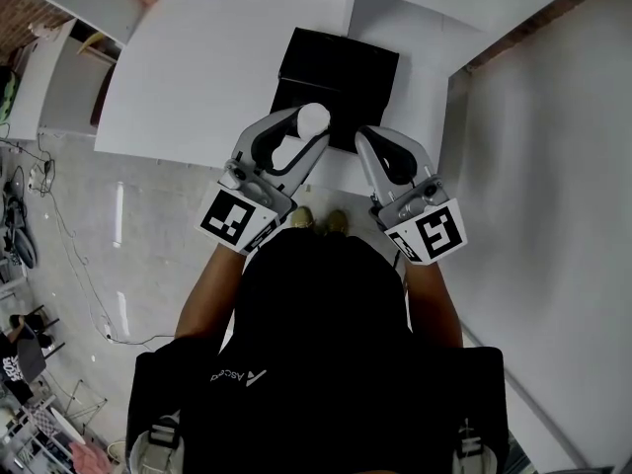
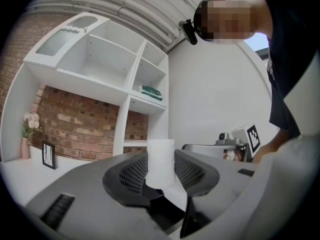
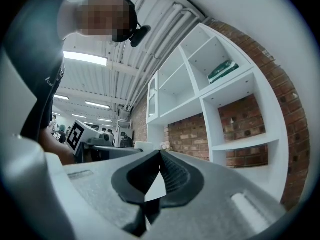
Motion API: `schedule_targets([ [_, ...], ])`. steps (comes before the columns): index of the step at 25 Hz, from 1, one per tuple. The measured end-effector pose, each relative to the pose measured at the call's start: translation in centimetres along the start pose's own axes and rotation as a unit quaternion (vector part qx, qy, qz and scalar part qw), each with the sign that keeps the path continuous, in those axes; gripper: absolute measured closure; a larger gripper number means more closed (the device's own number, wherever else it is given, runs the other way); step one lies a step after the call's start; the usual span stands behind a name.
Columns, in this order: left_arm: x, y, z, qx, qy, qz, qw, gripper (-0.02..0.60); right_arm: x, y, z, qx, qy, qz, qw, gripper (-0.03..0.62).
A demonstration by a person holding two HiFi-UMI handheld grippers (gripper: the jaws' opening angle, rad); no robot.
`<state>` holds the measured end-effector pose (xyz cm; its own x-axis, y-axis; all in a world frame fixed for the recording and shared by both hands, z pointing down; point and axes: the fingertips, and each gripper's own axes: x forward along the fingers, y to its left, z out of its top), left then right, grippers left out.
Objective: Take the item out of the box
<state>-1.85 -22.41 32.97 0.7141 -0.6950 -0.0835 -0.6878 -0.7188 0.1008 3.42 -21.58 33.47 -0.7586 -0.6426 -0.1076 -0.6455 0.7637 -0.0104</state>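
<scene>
A black box (image 1: pixel 341 67) lies on the white table (image 1: pixel 197 67) straight ahead of me. My left gripper (image 1: pixel 308 132) is shut on a white cylindrical item (image 1: pixel 314 118), lifted at the box's near edge. In the left gripper view the item (image 2: pixel 161 159) stands upright, pinched between the two dark pads (image 2: pixel 131 176), and the left gripper (image 2: pixel 161 173) is raised level with the shelves. My right gripper (image 1: pixel 364 138) hovers by the box's near right corner. In its own view the right gripper (image 3: pixel 160 156) has its jaws touching at the tips with nothing between them.
A white shelf unit (image 2: pixel 100 69) with a brick back stands beyond the table, holding a green item (image 2: pixel 151 92). A small picture frame (image 2: pixel 48 155) and a vase of flowers (image 2: pixel 27 129) sit on the table's far side. A white wall (image 1: pixel 553 166) runs along the right.
</scene>
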Motion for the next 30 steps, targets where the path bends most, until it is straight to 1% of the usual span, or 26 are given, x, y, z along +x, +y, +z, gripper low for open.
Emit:
schedule_targets([
  [6,-0.2,-1.3,1.1,0.000,-0.020,-0.017,0.9997,0.417,-0.7,0.8,0.3,0.014,-0.011,0.002,1.000,0.592],
  [9,-0.4,-1.3,0.9,0.002,-0.012,-0.014,0.9998,0.417,-0.9,0.9,0.4,0.014,-0.011,0.002,1.000,0.592],
  [12,-0.6,-1.5,0.8,0.004,-0.014,-0.016,0.9998,0.417,-1.0,1.1,0.4,0.012,-0.012,0.003,1.000,0.592],
  [15,-1.1,-1.3,0.1,0.008,0.003,-0.013,0.9999,0.417,-0.9,1.6,0.4,0.009,-0.010,0.007,1.000,0.592],
  [20,-1.6,-1.4,-0.1,0.011,0.010,-0.012,0.9998,0.417,-0.8,2.3,0.2,0.005,-0.008,0.013,1.000,0.592],
  [28,-1.6,-1.1,0.6,0.006,-0.004,-0.011,0.9999,0.417,-0.7,2.5,0.4,-0.001,-0.006,0.013,1.000,0.592],
  [30,-1.6,-1.1,0.5,0.005,-0.001,-0.011,0.9999,0.417,-0.7,2.4,0.4,-0.002,-0.005,0.011,1.000,0.592],
])
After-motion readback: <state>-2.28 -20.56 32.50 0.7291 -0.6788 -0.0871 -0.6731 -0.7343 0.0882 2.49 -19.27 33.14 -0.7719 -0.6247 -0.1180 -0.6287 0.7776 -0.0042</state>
